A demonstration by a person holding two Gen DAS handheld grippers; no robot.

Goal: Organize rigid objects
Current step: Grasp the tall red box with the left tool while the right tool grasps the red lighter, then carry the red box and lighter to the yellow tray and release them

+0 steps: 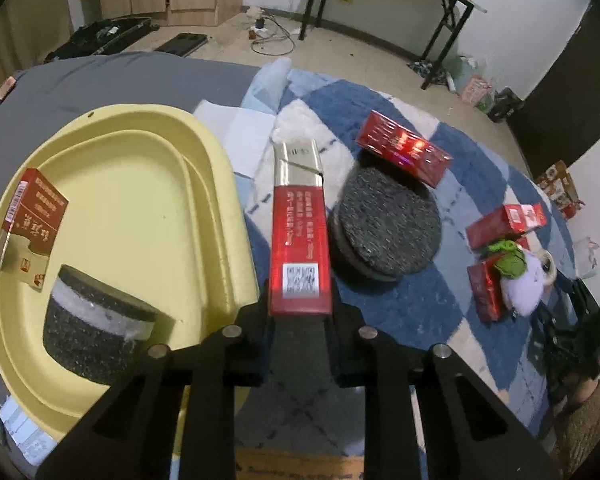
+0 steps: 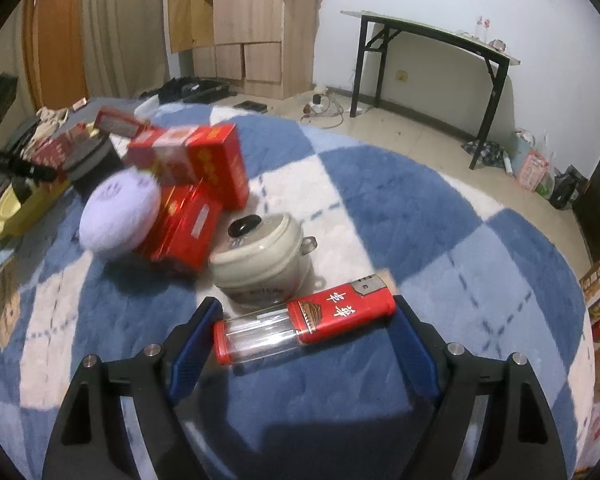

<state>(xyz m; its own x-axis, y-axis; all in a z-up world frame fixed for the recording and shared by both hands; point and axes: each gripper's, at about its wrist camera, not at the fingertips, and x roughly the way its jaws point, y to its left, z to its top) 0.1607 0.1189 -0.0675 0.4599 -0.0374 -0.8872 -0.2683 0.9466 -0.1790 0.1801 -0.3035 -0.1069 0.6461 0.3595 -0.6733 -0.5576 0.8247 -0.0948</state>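
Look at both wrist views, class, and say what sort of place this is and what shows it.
Probably a lived-in bedroom at home: the work surface looks like a bed with a blue-and-white checked blanket over a grey sheet, a wooden wardrobe stands by the wall, and a folding table with clutter on the floor.

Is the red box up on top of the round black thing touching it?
Touching. The left wrist view shows the red box leaning tilted on the far edge of the round black puck, its lower edge overlapping the rim with no gap visible.

A black-legged folding table point(image 2: 432, 36) stands beside wooden cabinets point(image 2: 248, 24).
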